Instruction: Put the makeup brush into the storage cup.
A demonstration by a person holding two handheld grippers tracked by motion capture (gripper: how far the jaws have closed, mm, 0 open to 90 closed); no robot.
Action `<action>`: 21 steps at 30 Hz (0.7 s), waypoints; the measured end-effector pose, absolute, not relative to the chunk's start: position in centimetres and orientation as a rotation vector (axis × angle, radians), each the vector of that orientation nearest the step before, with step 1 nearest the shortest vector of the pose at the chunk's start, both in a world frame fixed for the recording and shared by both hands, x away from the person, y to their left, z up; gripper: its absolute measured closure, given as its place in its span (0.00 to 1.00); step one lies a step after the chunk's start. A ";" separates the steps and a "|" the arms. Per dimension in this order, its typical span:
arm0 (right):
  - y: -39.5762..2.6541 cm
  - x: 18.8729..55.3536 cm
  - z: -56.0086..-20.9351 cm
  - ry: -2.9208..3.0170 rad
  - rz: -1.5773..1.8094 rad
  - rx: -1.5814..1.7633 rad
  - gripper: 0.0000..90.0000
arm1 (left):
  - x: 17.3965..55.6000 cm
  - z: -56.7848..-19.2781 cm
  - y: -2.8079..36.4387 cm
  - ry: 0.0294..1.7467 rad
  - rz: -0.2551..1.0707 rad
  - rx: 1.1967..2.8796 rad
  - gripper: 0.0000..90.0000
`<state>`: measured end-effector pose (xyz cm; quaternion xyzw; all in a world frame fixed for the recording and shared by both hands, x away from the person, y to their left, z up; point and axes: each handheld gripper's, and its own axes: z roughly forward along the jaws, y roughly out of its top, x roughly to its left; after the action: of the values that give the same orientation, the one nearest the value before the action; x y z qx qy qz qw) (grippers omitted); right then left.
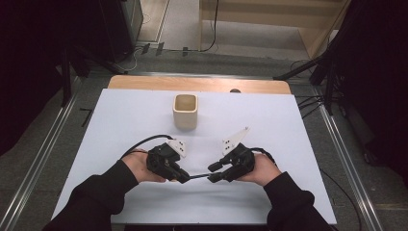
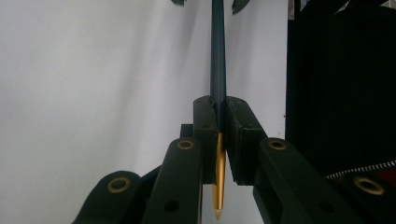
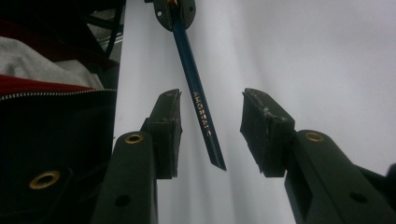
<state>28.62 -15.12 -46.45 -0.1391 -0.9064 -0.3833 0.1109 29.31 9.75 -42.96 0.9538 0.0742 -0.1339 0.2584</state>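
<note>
A thin dark blue pen (image 1: 197,176) with a gold tip lies level between my two grippers, low over the white sheet. My left gripper (image 1: 183,177) is shut on it near the gold end; in the left gripper view the pads (image 2: 205,121) pinch the shaft (image 2: 217,56) and the gold tip points back toward the camera. My right gripper (image 1: 212,172) faces it from the right. In the right gripper view the pen's free end (image 3: 203,112) reaches in between the jaws of my right gripper (image 3: 211,95), with a gap to each pad. My left gripper (image 3: 173,9) shows at the top there.
A cream square cup (image 1: 185,110) stands upright at the far middle of the white sheet (image 1: 269,120). A strip of wooden tabletop (image 1: 144,83) shows behind it. Metal rails run along both sides, and dark sleeves come in at the near edge.
</note>
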 end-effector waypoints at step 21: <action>-14.2 28.5 -46.9 -2.559 -1.027 -0.308 0.94 | 28.8 -43.4 9.3 0.133 -0.387 2.590 0.93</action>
<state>28.51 -14.18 -46.85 -0.1091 -0.9068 -0.3641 0.1825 28.84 9.30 -43.41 0.9546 0.0489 -0.1427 0.2568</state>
